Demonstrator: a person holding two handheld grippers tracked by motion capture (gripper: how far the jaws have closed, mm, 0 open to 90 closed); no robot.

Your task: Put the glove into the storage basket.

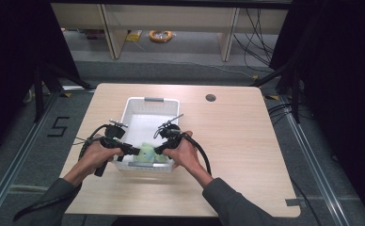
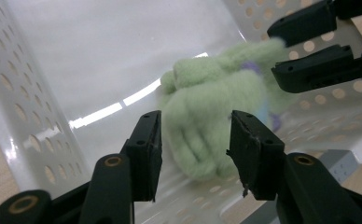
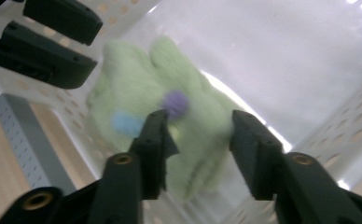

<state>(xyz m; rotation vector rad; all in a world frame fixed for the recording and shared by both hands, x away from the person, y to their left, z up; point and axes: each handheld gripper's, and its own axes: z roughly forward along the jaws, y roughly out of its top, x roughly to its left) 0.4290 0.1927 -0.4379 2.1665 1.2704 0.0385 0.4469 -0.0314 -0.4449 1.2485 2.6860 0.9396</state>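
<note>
I have the green plush toy (image 1: 147,153) down in the white basket (image 1: 151,100), at its six o'clock end, with my left gripper (image 2: 195,144) and right gripper (image 3: 198,140) both open and off it, so only withdrawing is left

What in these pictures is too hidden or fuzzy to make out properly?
- Green plush toy: blurred in the right gripper view, so its shape and its purple and blue spots stay unclear.
- High view: hands and white basket wall hide most of the toy.
- Left gripper: whether its pads touch the toy is unclear.
</note>
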